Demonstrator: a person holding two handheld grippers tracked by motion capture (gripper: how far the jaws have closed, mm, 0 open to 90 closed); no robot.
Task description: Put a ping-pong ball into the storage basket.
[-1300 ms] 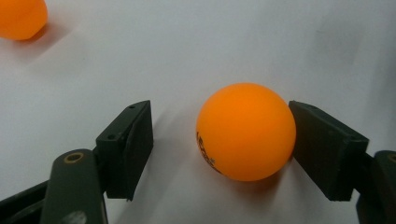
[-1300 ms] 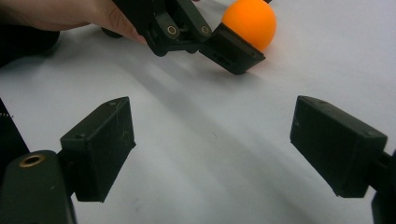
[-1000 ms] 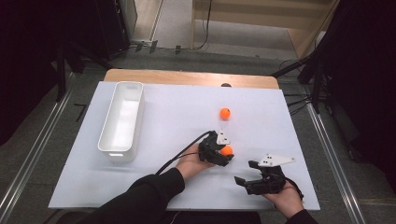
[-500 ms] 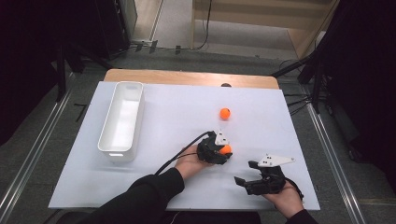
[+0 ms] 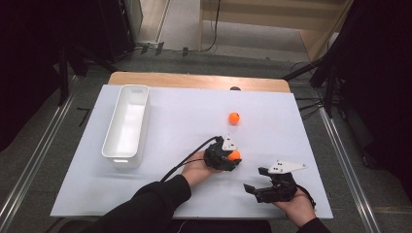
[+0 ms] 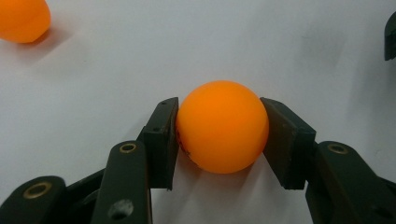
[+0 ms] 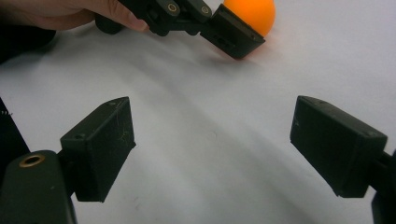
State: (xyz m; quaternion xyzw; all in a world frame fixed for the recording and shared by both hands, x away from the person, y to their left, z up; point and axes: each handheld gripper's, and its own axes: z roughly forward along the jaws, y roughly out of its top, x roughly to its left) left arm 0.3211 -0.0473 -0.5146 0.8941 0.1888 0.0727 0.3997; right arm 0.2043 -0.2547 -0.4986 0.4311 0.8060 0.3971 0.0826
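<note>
An orange ball rests on the white table sheet, and my left gripper is shut on it, one pad pressed to each side. From above, this ball shows at the tip of the left gripper, near the middle of the sheet. A second orange ball lies loose farther back, seen also as the ball at the upper left. My right gripper stands open over bare sheet, nothing between its pads; it sits at the front right, jaws towards the left gripper.
A long white bin stands at the left of the white sheet. A wooden table edge runs along the back, with a small dark object on it. Black cable trails from the left gripper towards the person.
The left gripper's jaws have drawn in onto the orange ball. Both hands stay where they were, and the loose ball has not moved.
</note>
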